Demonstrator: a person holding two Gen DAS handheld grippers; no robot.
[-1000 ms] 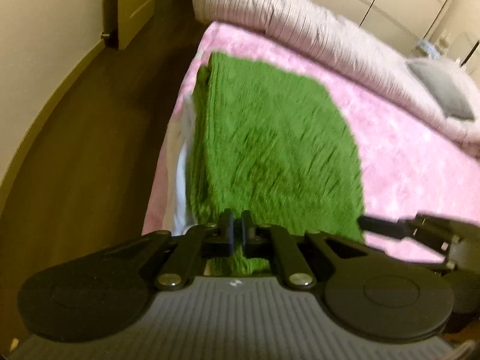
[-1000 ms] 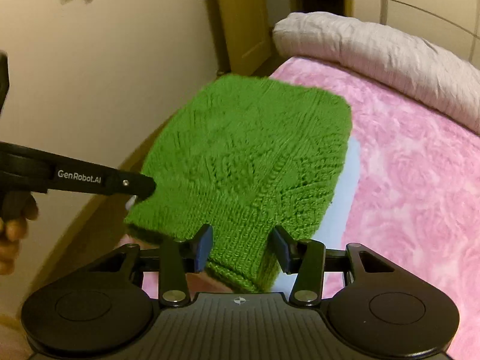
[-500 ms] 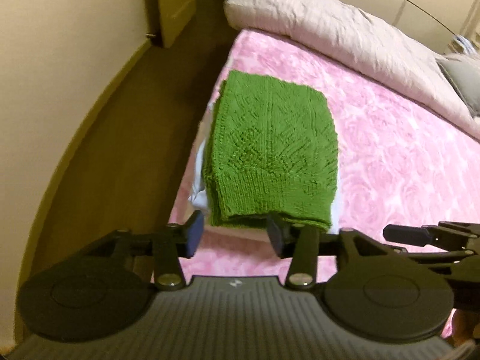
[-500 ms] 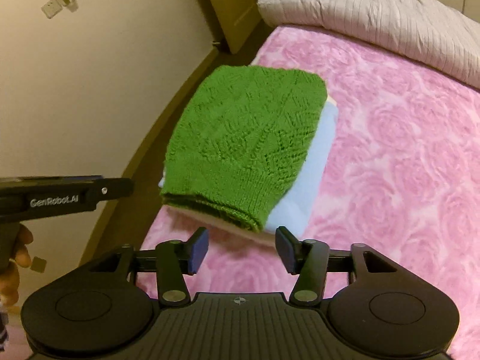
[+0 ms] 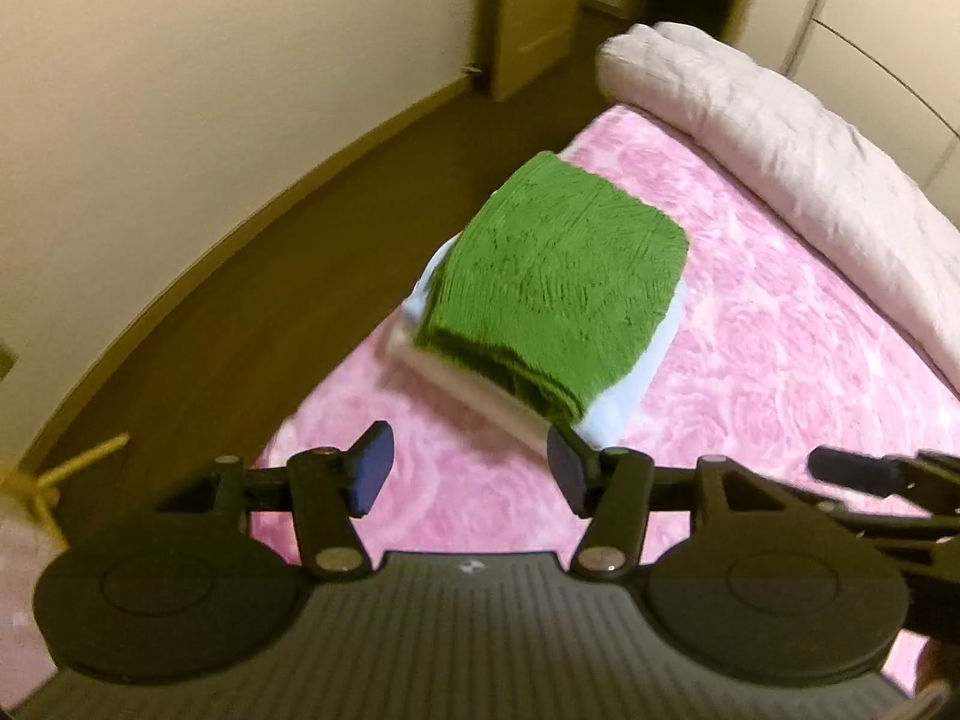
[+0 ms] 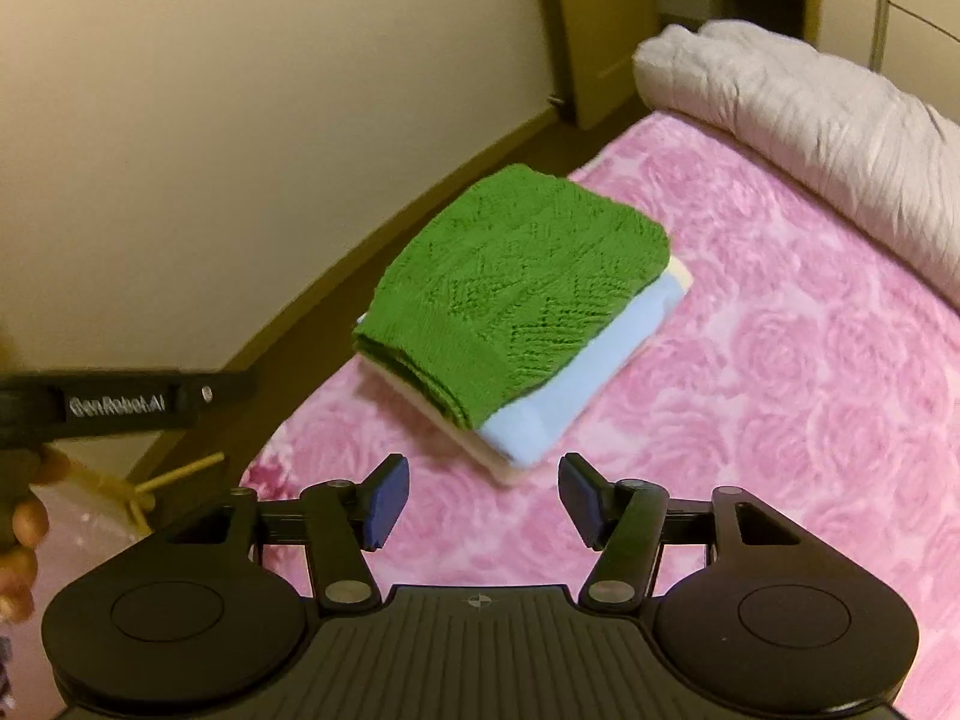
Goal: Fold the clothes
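Observation:
A folded green knit sweater (image 5: 558,282) (image 6: 516,288) lies on top of a small stack of folded clothes, above a light blue garment (image 6: 576,384) (image 5: 630,396) and a cream one (image 6: 678,273), near the left edge of the pink bed. My left gripper (image 5: 471,474) hangs above and short of the stack, its jaws opening with nothing between them. My right gripper (image 6: 483,498) is also raised back from the stack, jaws opening and empty. The left gripper's side (image 6: 132,402) and a hand (image 6: 18,540) show at the left of the right wrist view.
The bed has a pink rose-patterned cover (image 5: 750,360) (image 6: 780,390). A rolled whitish duvet (image 5: 780,138) (image 6: 810,114) lies along its far side. Brown floor (image 5: 240,312), a beige wall and a door stand left of the bed. A wooden stick (image 6: 174,474) shows low left.
The left gripper opened and let go of the green sweater. Both grippers lifted up and back from the stack, which now looks smaller and farther. The right jaws spread wider.

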